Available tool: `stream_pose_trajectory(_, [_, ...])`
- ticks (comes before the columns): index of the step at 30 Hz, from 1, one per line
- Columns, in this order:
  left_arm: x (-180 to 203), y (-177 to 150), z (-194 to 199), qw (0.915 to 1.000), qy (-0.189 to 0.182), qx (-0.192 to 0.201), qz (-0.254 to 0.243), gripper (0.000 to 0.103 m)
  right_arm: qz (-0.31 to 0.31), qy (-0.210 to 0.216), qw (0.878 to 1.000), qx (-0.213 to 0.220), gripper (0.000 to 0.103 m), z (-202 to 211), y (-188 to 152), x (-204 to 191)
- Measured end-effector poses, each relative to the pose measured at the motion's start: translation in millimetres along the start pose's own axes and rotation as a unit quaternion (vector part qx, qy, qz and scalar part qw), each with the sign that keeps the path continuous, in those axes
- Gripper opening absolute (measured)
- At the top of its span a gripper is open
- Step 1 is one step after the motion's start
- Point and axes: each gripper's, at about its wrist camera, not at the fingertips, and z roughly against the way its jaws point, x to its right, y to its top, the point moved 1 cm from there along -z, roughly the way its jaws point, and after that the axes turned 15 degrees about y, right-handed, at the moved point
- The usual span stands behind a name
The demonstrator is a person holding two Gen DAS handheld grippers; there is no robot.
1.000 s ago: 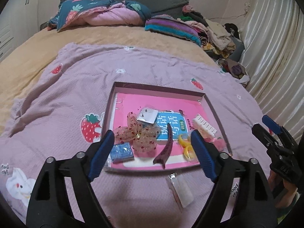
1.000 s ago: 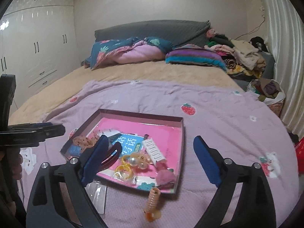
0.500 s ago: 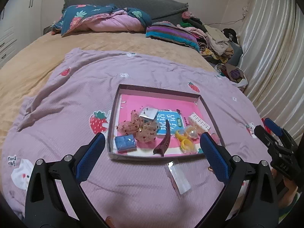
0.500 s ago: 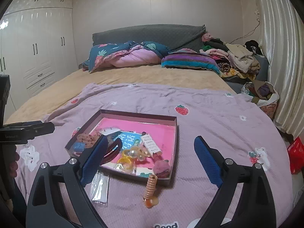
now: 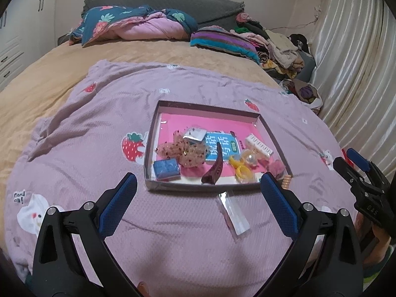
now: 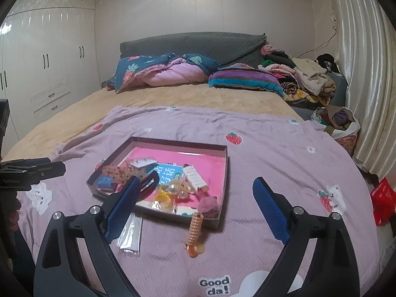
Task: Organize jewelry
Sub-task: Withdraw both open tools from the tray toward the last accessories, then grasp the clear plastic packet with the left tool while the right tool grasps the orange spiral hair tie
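Observation:
A shallow box [image 5: 151,148] lined in pink lies on the lilac strawberry blanket [image 5: 81,133]. In it are a maroon claw clip [image 5: 212,170], a sequined bow [image 5: 183,151], a small blue case [image 5: 165,167], yellow rings [image 5: 241,169] and a white comb card [image 5: 258,146]. My left gripper [image 5: 198,188] hangs open just short of the box's near wall, nothing between its fingers. An orange spiral hair tie [image 6: 194,230] and a clear plastic bag [image 6: 131,232] lie on the blanket outside the box [image 6: 224,185]. My right gripper [image 6: 196,184] is open above them and holds nothing.
Pillows [image 6: 168,71] and a striped cushion [image 6: 245,79] lie at the bed's head, with a heap of clothes [image 6: 307,76] at the far right. A curtain [image 6: 366,74] runs along the right side, a white wardrobe [image 6: 49,57] along the left. A red bag [image 6: 383,203] sits past the bed's right edge.
Both grippers have drawn back from the box, which now looks smaller and farther off. The left jaws have widened. The maroon clip stays in the box.

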Motion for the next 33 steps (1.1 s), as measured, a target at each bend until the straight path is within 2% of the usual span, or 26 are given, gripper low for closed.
stream_pose_trajectory(16, [17.1, -34.9, -16.7, 0.999, -0.01, -0.037, -0.022, 0.093, -0.013, -0.016, 0.999, -0.044, 0.091, -7.9, -46.6, 13.0])
stream_pose_trajectory(21, [30.7, -49.0, -30.2, 0.9978, -0.022, -0.057, -0.028, 0.093, -0.023, -0.002, 0.998, -0.065, 0.09, -18.7, -57.3, 18.6])
stream_pose_trajectory(25, [42.3, -62.0, -46.1, 0.9953, -0.036, -0.082, -0.037, 0.09, -0.03, 0.011, 0.996, -0.087, 0.08, -33.5, -64.3, 22.2])
stream_pose_trajectory(28, [49.2, -69.5, -58.3, 0.9932, -0.043, -0.1, -0.041, 0.081, -0.039, 0.023, 0.993, -0.11, 0.064, -50.4, -71.0, 27.3])
stream_pose_trajectory(30, [52.4, -72.8, -63.9, 0.992, -0.048, -0.108, -0.044, 0.075, -0.049, 0.037, 0.99, -0.128, 0.05, -63.9, -74.7, 30.6])
stream_pose_trajectory(33, [57.0, -75.6, -73.2, 0.9901, -0.055, -0.122, -0.045, 0.069, -0.081, 0.063, 0.983, -0.154, 0.041, -83.4, -79.7, 37.1])
